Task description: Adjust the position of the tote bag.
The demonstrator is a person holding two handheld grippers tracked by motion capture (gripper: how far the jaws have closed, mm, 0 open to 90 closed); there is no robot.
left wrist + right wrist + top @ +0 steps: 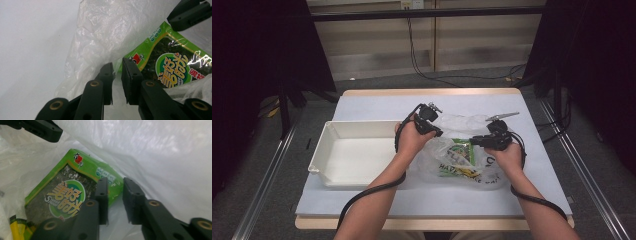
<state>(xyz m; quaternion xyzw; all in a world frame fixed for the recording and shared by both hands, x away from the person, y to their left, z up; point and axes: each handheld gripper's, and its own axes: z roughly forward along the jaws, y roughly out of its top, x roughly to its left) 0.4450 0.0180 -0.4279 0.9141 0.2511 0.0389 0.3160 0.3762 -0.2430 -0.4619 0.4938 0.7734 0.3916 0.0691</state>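
Observation:
A clear plastic bag (pixel 439 152) lies on the table's middle with a green seaweed snack packet (pixel 460 149) inside. My left gripper (pixel 438 132) is at the bag's upper left edge and my right gripper (pixel 475 141) at its right edge, pointing left. In the left gripper view the left gripper (pixel 117 63) shows a narrow gap between its jaws, with bag (pixel 107 32) film in it and the packet (pixel 170 62) just beyond. In the right gripper view the right gripper (pixel 115 180) stands open over the packet (pixel 67 187), nothing pinched, bag (pixel 162 157) film behind.
A white tray (pixel 324 150) stands left of the bag, close to my left forearm. A yellow-printed pack (pixel 15 227) lies under the green packet. Cables trail from both hands toward the table's front edge. Dark curtains and stands flank the table.

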